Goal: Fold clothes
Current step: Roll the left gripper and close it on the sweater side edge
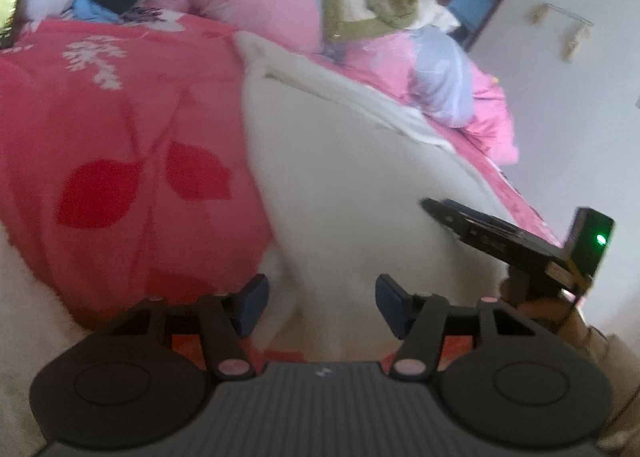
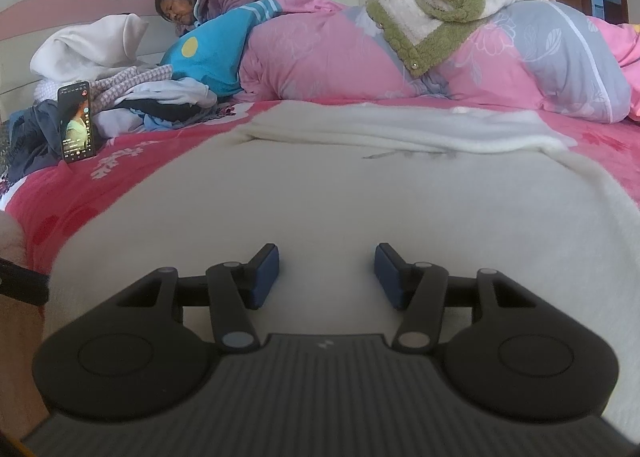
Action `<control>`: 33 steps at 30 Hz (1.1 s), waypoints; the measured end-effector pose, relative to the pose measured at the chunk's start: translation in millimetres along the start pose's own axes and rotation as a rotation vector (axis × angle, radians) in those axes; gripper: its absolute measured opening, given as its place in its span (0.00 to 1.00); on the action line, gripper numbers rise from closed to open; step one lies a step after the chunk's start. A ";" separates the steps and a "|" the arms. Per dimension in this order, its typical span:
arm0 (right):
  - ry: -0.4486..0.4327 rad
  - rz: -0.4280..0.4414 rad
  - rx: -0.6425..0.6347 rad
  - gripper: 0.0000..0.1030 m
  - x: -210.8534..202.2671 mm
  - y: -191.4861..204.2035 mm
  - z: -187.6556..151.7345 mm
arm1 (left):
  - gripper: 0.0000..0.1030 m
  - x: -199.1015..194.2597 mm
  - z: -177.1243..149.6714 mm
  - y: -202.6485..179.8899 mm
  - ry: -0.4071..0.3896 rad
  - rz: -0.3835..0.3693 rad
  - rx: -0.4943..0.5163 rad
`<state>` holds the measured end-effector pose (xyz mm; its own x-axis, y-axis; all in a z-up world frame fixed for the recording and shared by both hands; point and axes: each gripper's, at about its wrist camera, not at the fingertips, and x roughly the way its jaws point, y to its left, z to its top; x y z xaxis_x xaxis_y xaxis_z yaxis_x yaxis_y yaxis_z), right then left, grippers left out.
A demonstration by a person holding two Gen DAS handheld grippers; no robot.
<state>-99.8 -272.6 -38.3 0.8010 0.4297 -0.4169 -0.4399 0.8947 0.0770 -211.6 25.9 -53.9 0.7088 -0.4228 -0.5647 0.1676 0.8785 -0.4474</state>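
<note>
A white garment point(image 1: 352, 161) lies spread flat on the red flowered bedspread point(image 1: 120, 129). My left gripper point(image 1: 322, 307) is open, hovering over the garment's near left edge with nothing between its blue pads. In the left wrist view the right gripper point(image 1: 436, 209) reaches over the garment from the right, held by a hand; its jaws are not discernible there. In the right wrist view the white garment point(image 2: 340, 185) fills the middle, a fold of it bunched at the far side. My right gripper point(image 2: 326, 275) is open just above the cloth, holding nothing.
A pink and lilac quilt point(image 2: 460, 61) is rolled along the far side, with a green and white fleece garment point(image 2: 432, 5) on top. A pile of clothes point(image 2: 140, 93) and a propped phone point(image 2: 76, 123) sit at the left. A person point(image 2: 192, 1) lies at the headboard.
</note>
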 end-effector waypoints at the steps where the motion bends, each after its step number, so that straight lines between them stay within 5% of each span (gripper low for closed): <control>1: 0.000 0.000 0.001 0.52 0.1 0.1 0.0 | 0.57 3.7 -1.1 -1.2 0.010 -0.002 0.005; 10: -0.002 0.004 -0.002 0.54 1.7 -1.5 -0.2 | 0.52 16.4 -6.0 6.0 0.029 -0.005 -0.011; 18: -0.008 0.022 -0.017 0.55 0.0 1.9 0.3 | 0.15 10.7 -8.1 13.9 0.016 0.017 -0.051; 30: -0.002 0.115 -0.129 0.55 -23.6 25.7 11.2 | 0.10 -4.4 -0.8 16.3 -0.017 -0.020 -0.112; 33: -0.017 0.234 -0.243 0.55 -42.8 45.8 3.9 | 0.10 -7.3 2.5 18.9 -0.020 -0.044 -0.149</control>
<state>-152.7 -249.5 -13.4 0.6725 0.6241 -0.3978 -0.6951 0.7172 -0.0498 -211.9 46.1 -56.5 0.7167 -0.4546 -0.5289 0.0962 0.8155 -0.5707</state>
